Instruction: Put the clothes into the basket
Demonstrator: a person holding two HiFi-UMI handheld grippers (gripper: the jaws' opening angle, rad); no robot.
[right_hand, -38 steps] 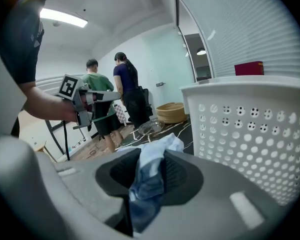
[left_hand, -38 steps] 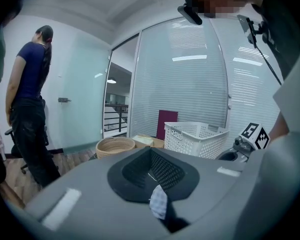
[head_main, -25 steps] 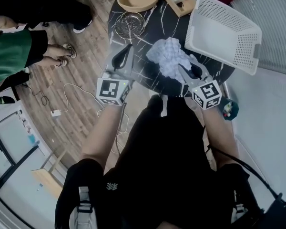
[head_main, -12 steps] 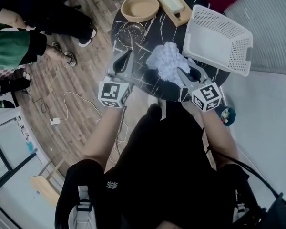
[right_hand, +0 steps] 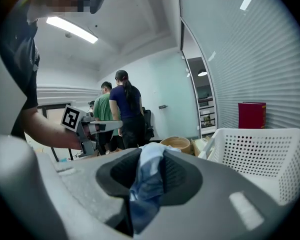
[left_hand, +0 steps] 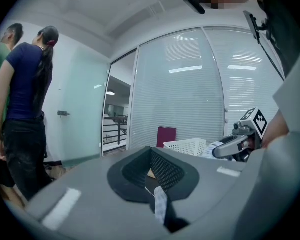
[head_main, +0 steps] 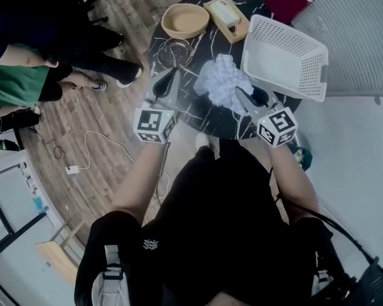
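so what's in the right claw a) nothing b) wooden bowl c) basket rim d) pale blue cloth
d: the right gripper view shows the right claw shut on the cloth, which hangs out between its jaws.

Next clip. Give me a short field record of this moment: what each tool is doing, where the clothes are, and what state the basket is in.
right tool: shut on the cloth, over the table
left tool: jaws together, nothing held, left of the cloth
cloth: one bunched pale blue-white bundle, beside the basket, not in it
basket: white, perforated, at the table's right side, looks empty
other items: wooden bowl, metal dish, wooden box
task status: cloth gripped, not yet in basket
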